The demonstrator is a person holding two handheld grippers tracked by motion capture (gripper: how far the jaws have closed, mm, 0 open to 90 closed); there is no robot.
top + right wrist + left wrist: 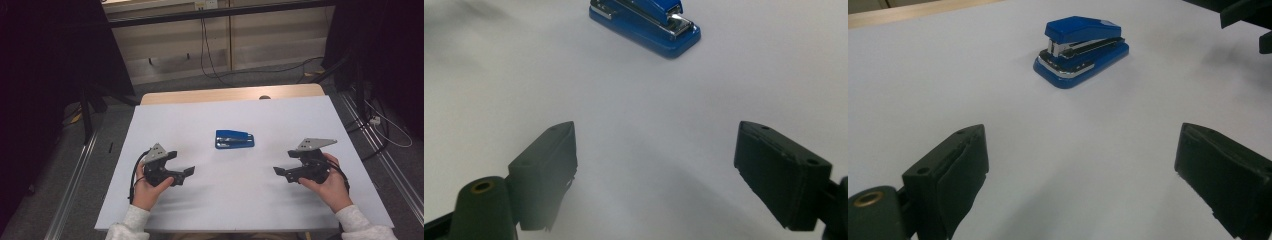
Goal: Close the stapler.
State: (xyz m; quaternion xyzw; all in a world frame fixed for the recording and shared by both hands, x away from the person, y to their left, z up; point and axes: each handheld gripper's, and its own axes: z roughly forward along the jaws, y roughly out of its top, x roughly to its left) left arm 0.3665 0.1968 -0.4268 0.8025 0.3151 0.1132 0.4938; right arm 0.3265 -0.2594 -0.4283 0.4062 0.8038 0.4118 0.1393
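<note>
Plainly, blue stapler (1081,49) carries no readable label; the brand cannot be told.

Stapler (234,139) mid-table (200,210), between both grippers.

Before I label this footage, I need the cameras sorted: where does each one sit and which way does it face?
High view: above the person's side, looking forward and down on the table; both hands, left gripper and right gripper show.
Left gripper view: rides the left gripper, looking between open jaws at the stapler.
Right gripper view: rides the right gripper, open jaws, facing the stapler from its other side.
All three share the stapler.
</note>
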